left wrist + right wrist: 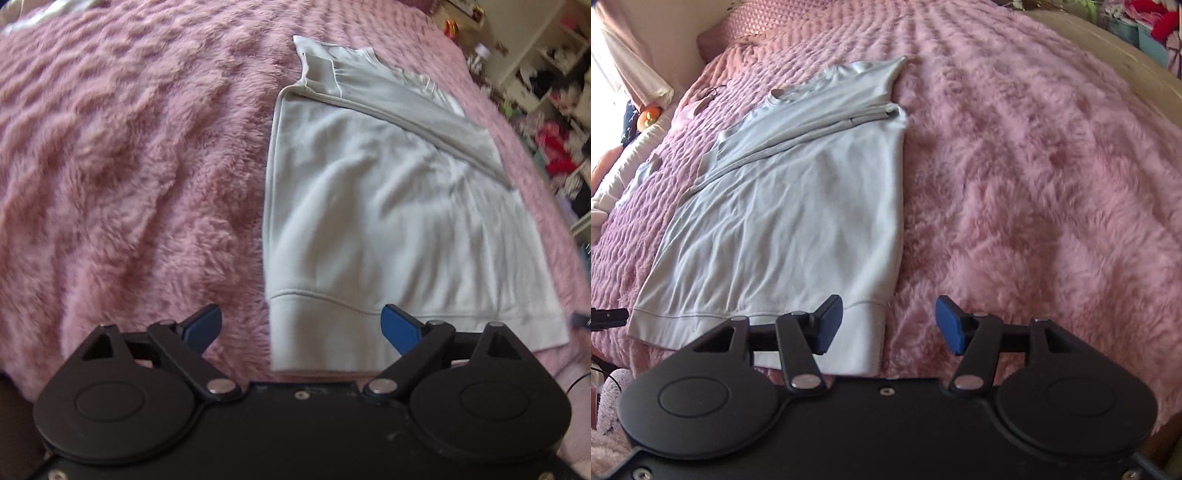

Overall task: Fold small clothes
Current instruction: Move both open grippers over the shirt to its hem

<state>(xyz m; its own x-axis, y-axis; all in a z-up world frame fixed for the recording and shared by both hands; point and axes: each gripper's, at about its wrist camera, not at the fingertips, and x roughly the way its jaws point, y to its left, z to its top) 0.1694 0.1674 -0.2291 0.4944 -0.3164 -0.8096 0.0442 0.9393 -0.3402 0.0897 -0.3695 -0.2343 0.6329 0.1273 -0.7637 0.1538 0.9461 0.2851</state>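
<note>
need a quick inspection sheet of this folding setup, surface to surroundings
surface: pink fluffy blanket covering the bed.
job's things: pale grey top lying flat, partly folded, a sleeve laid diagonally across it, hem nearest both cameras.
clutter: small items by the pillow edge in the right wrist view, too blurred to name.
grippers: left claw open over the hem's left corner, holding nothing; right claw open above the hem's right corner, holding nothing.
cables: thin dark cord on the blanket beyond the top.
surroundings: crowded shelves, blurred.
</note>
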